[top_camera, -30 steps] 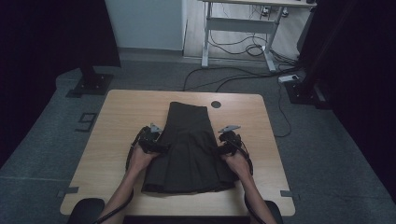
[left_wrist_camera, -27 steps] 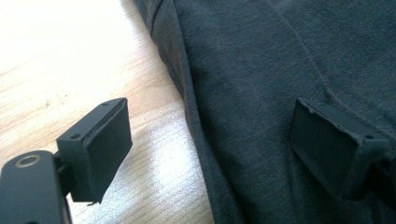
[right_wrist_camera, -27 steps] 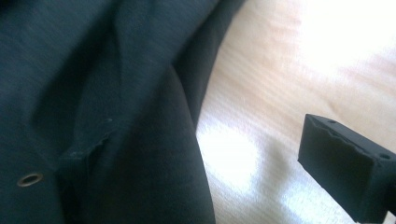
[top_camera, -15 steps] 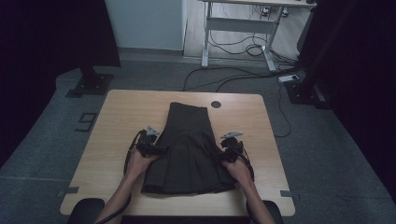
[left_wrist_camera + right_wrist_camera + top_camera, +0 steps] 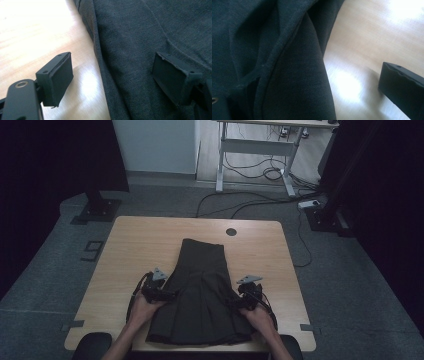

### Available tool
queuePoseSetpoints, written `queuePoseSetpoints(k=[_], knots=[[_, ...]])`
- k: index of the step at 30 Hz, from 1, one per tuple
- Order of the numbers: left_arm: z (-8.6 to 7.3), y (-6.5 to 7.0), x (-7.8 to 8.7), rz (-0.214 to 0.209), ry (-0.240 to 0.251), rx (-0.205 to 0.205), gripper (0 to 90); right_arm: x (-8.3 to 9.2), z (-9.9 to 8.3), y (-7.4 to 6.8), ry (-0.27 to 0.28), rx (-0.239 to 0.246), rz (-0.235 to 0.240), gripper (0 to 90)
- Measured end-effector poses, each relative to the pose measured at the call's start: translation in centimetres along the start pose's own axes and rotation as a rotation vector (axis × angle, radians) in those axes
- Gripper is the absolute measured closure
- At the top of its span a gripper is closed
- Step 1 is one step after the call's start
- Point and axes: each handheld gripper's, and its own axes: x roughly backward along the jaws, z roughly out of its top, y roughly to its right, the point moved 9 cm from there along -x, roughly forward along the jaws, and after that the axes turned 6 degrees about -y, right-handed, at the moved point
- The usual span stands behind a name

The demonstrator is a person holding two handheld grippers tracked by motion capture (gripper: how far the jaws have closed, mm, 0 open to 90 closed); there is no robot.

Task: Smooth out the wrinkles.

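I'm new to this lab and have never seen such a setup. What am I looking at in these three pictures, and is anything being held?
No robot here: a person at a wooden table holds a hand-operated two-jaw gripper in each hand. The high view looks down from above the person; the left gripper sits at the left edge of a dark pleated skirt that lies flat on the table, the right gripper at its right edge. The other two pictures come from cameras riding on the grippers, looking along their black jaws. In the left gripper view, the jaws stand open astride the skirt's edge, one over wood, one over cloth. In the right gripper view, the jaws have just been opening; one jaw is over bare wood beside the skirt's folded edge. Nothing is gripped right now.
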Motion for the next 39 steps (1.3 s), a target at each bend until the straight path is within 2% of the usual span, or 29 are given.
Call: queuePoseSetpoints(k=[4,7,11,13,15,21,23,28,35,39], knots=[[-0.9,1.4,0.8,-0.002,-0.010,-0.020,16.7,1.0,-1.5,-1.1,-0.008,0.014,0.012,1.3],[-1.5,2.0,1.2,-0.026,-0.014,-0.025,16.6,1.5,-2.3,-1.5,-0.006,0.024,0.018,0.0],[-1.4,2.0,1.2,-0.044,-0.024,-0.018,16.6,1.7,-2.5,-1.6,-0.015,0.028,0.024,0.8],[-1.1,1.8,1.4,-0.034,-0.022,-0.029,16.3,1.8,-2.3,-1.6,-0.024,0.041,0.047,4.7],[-0.5,1.4,1.8,-0.023,-0.012,-0.039,15.9,2.0,-1.9,-1.7,-0.019,0.035,0.069,5.5],[2.0,-0.1,2.8,-0.003,0.017,-0.048,15.8,3.5,0.4,-1.5,0.031,0.057,0.098,5.9],[2.9,-0.6,2.8,-0.014,0.022,-0.044,16.3,3.7,1.5,-1.3,0.044,0.062,0.111,5.9],[5.1,-1.7,2.4,-0.021,0.035,-0.035,18.0,2.8,4.2,0.1,0.058,0.047,0.122,6.6],[7.8,-2.8,1.3,-0.015,0.029,-0.037,18.7,1.6,7.4,0.6,0.075,0.057,0.114,13.2],[8.9,-3.3,0.5,-0.005,0.017,-0.044,18.8,0.8,9.0,0.9,0.086,0.041,0.120,13.3]])
